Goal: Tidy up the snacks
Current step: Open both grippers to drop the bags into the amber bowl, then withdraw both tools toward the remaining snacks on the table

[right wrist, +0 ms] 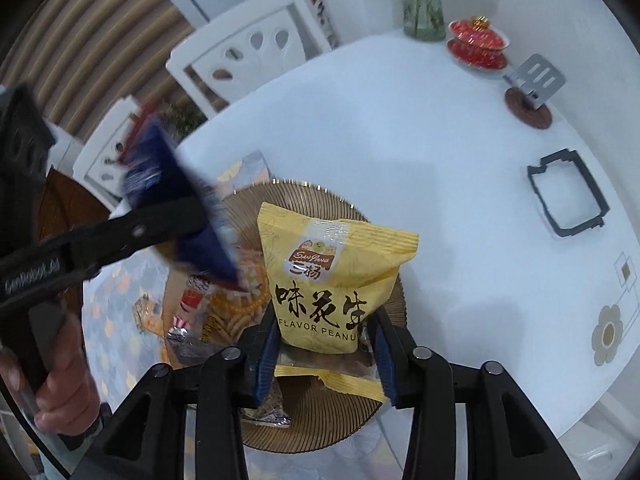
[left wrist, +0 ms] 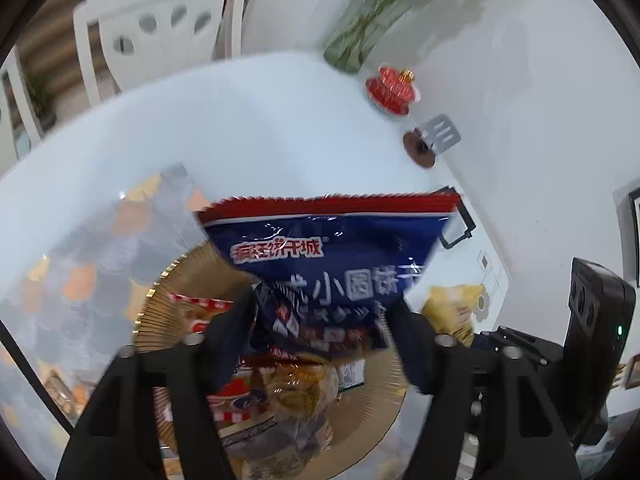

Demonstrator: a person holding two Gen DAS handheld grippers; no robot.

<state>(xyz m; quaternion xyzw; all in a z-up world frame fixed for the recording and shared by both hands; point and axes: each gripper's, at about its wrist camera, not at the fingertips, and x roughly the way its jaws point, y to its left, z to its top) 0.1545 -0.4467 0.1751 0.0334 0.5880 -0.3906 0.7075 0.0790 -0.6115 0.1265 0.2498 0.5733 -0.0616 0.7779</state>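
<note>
Nearest the lens, the right tool [right wrist: 326, 354] is clenched on the lower part of a yellow peanut bag [right wrist: 332, 276], holding it upright over the ribbed gold tray [right wrist: 394, 308], probably so it can be set in among the other packs or lifted clear. The left tool [left wrist: 320, 320] grips a blue biscuit bag [left wrist: 332, 252] by its lower end above the same tray, which sits on the white table [right wrist: 440, 152]. Holding both bags by one end keeps them off the loose snack packets [right wrist: 232, 312] piled beneath. From the right wrist view the blue bag is a motion-blurred streak, so its tilt is hard to judge. The packets under the two bags are largely covered, and their number cannot be told. Whether either bag touches the pile is unclear.
</note>
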